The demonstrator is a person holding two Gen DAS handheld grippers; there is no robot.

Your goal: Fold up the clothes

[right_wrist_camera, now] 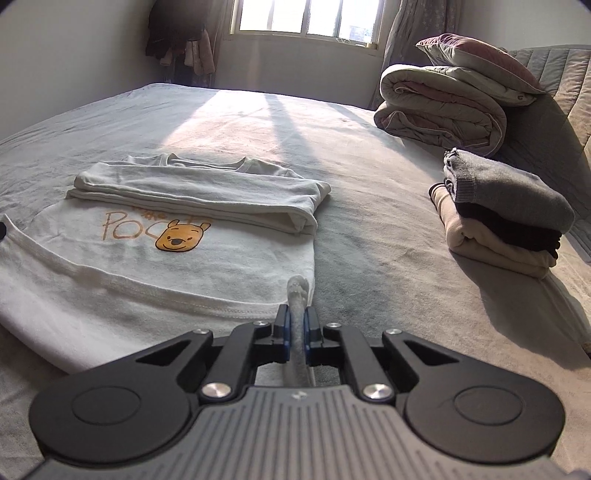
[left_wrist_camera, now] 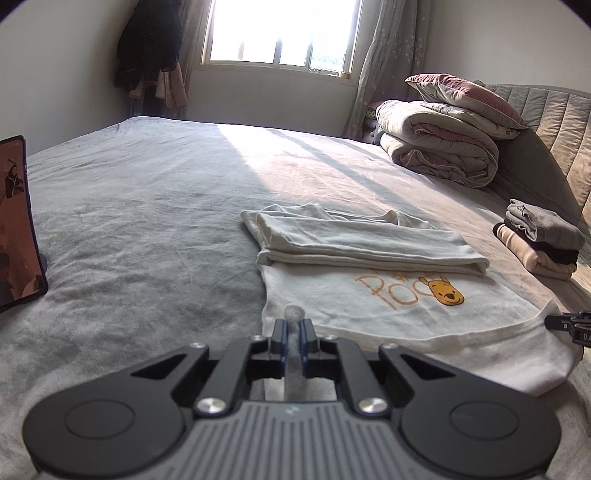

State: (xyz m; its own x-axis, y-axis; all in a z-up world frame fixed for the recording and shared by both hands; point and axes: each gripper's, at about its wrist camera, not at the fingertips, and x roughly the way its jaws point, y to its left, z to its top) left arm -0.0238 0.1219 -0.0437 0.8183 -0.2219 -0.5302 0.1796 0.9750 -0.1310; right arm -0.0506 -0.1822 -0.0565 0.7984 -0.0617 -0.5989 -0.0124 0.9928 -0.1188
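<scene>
A white T-shirt with an orange bear print (left_wrist_camera: 388, 295) (right_wrist_camera: 147, 258) lies flat on the grey bed, its sleeves folded in across the upper part. My left gripper (left_wrist_camera: 293, 328) is shut on the shirt's near left hem corner. My right gripper (right_wrist_camera: 296, 321) is shut on the near right hem corner. A pinched tuft of white cloth sticks up between each pair of fingers. The right gripper's tip also shows at the right edge of the left wrist view (left_wrist_camera: 570, 326).
A stack of folded clothes (right_wrist_camera: 502, 214) (left_wrist_camera: 539, 240) sits on the bed to the right. A rolled duvet and pillow (right_wrist_camera: 450, 99) lie by the headboard. A phone on a stand (left_wrist_camera: 16, 221) stands at the left. A window (left_wrist_camera: 280, 33) is beyond the bed.
</scene>
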